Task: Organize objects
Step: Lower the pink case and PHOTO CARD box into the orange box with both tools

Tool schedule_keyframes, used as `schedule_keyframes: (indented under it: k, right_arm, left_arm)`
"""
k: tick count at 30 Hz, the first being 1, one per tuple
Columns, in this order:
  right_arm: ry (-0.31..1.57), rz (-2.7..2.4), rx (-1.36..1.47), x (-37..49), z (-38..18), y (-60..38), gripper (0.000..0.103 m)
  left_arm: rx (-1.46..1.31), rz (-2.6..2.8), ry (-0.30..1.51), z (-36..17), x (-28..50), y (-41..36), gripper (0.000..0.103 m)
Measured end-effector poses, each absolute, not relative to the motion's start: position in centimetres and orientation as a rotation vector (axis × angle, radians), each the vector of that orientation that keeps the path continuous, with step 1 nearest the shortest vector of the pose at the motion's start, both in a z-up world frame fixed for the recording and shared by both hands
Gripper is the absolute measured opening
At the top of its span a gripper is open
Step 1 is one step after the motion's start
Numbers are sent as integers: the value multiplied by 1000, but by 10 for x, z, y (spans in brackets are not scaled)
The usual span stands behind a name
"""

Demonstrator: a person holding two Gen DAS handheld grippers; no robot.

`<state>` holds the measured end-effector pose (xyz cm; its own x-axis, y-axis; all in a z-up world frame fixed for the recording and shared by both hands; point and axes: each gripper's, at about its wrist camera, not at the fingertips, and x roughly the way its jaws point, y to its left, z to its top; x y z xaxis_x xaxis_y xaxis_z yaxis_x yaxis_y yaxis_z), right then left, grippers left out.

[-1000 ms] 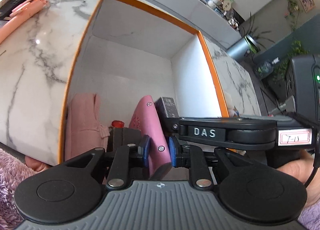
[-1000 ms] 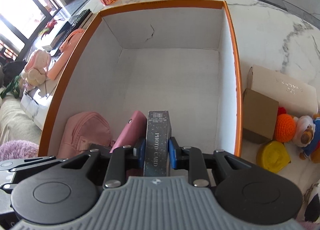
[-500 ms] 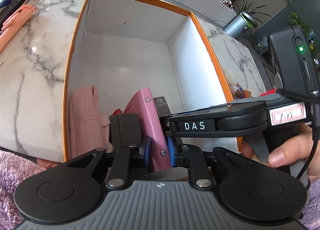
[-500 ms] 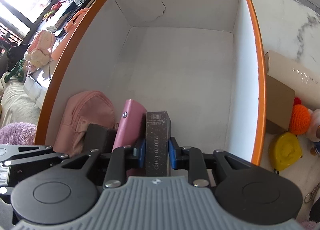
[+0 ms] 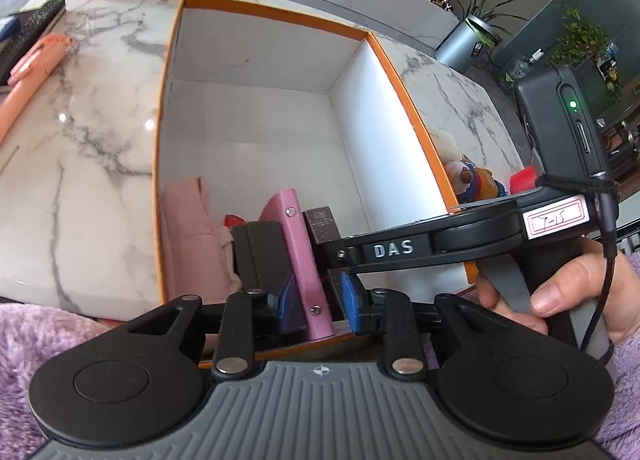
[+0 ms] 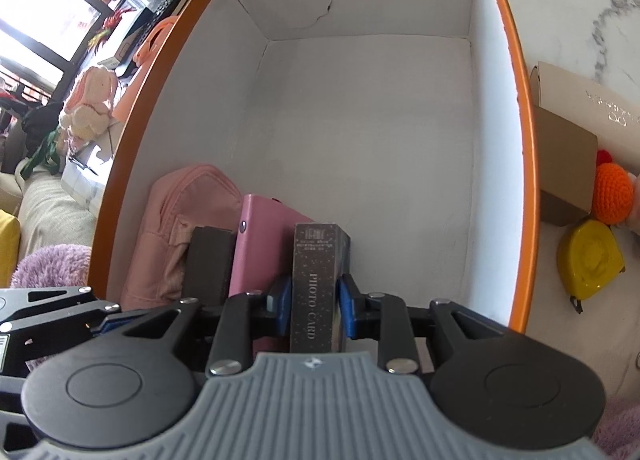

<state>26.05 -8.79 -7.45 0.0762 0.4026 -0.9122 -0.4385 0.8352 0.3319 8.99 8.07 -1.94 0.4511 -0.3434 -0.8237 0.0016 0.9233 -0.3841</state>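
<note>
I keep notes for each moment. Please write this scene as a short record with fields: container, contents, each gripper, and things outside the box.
container: orange-edged box, white inside
contents, near wall: pink pouch, black block, pink case, dark "PHOTO CARD" box, standing side by side
left gripper: jaws opening around the pink case
right gripper: jaws opening, the "PHOTO CARD" box between them
outside: yellow tape measure, cardboard box
</note>
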Motion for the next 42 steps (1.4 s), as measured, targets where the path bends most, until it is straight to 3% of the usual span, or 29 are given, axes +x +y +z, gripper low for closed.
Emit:
schedule_keyframes:
  k: [3, 12, 17, 30, 42]
  right_arm:
    - [1350, 630, -1, 258, -70, -94, 28]
    - [1327, 685, -54, 249, -63, -95, 26]
    - [1329, 743, -146, 252, -63, -94, 14]
    - [1118, 1199, -850, 234, -57, -55, 12]
    - [1133, 1237, -1127, 256, -76, -38, 15]
  left_arm:
    - [-322, -195, 1066, -16, 89, 83, 38]
    - [-378, -208, 1053, -21, 88, 90, 39]
    - [-376, -195, 1041, -22, 88, 91, 44]
    - [-389, -196, 1040, -22, 93, 92, 45]
    - [-408, -206, 1035, -24, 96, 95, 45]
